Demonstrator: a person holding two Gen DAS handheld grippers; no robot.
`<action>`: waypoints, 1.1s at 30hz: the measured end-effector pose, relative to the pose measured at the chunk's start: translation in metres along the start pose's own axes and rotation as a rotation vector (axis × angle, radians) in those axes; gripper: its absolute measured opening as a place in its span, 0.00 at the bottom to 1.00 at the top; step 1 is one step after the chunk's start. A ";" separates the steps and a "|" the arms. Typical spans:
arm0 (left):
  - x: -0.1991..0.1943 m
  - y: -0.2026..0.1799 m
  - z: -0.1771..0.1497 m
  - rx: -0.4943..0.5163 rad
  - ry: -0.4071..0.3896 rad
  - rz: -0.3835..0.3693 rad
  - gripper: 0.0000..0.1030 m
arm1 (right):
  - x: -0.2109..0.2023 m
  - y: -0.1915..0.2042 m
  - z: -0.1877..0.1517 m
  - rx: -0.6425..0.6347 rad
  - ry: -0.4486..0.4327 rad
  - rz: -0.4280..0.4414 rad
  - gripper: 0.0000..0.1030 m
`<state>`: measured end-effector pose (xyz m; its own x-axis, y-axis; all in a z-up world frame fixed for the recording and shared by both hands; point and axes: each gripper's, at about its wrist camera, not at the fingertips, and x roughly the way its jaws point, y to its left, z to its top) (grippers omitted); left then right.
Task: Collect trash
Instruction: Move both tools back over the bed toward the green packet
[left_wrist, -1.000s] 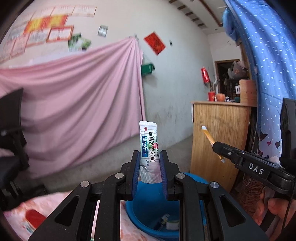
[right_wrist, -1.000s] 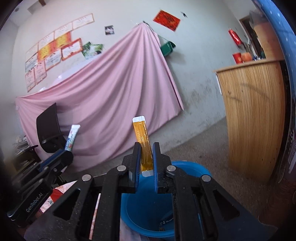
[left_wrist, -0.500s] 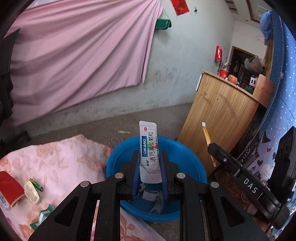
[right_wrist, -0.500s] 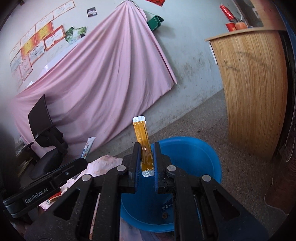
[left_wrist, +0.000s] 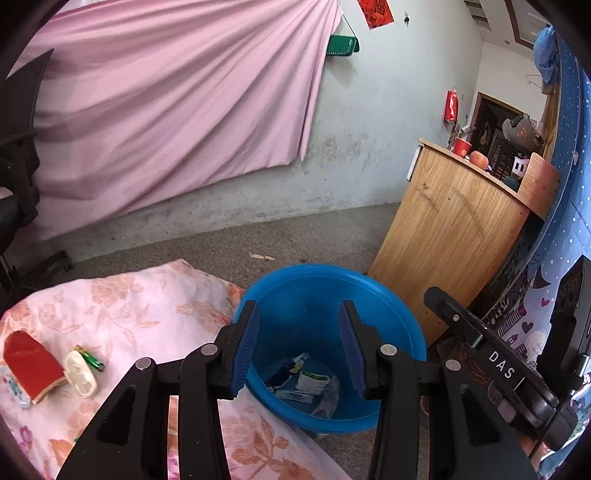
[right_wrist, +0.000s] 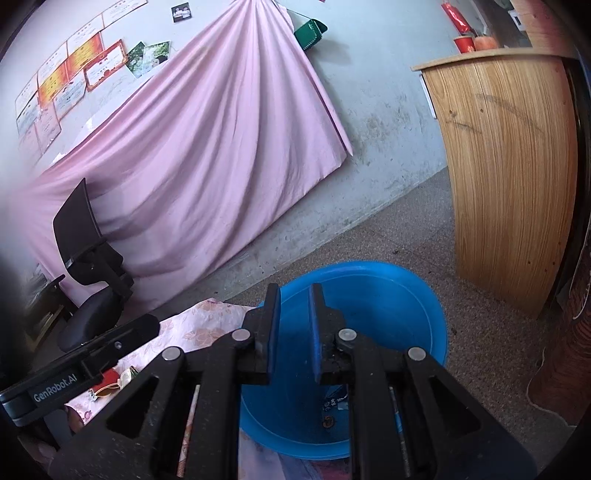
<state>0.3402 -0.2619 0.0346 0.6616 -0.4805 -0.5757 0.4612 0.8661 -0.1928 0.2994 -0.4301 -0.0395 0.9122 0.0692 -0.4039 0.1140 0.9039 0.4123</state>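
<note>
Both grippers over the blue bin (left_wrist: 402, 325), left gripper (left_wrist: 298, 341) spread wide and empty, right gripper (right_wrist: 293, 325) parted a little with nothing between the pads. Next trash back on the floral cloth (left_wrist: 147, 306): red packet (left_wrist: 31, 363) and white piece (left_wrist: 79, 373) side by side, low and left of the bin. Closer to the left gripper, likely its pick.
</note>
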 end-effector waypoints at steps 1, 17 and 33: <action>-0.004 0.002 0.001 0.000 -0.007 0.006 0.37 | -0.002 0.002 0.001 -0.005 -0.007 0.004 0.39; -0.126 0.062 -0.008 -0.032 -0.287 0.190 0.61 | -0.044 0.068 0.005 -0.063 -0.176 0.158 0.95; -0.217 0.134 -0.082 -0.078 -0.519 0.436 0.99 | -0.080 0.161 -0.025 -0.266 -0.375 0.349 1.00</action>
<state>0.2096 -0.0307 0.0681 0.9841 -0.0729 -0.1620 0.0575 0.9936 -0.0974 0.2344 -0.2794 0.0388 0.9607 0.2719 0.0568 -0.2775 0.9328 0.2298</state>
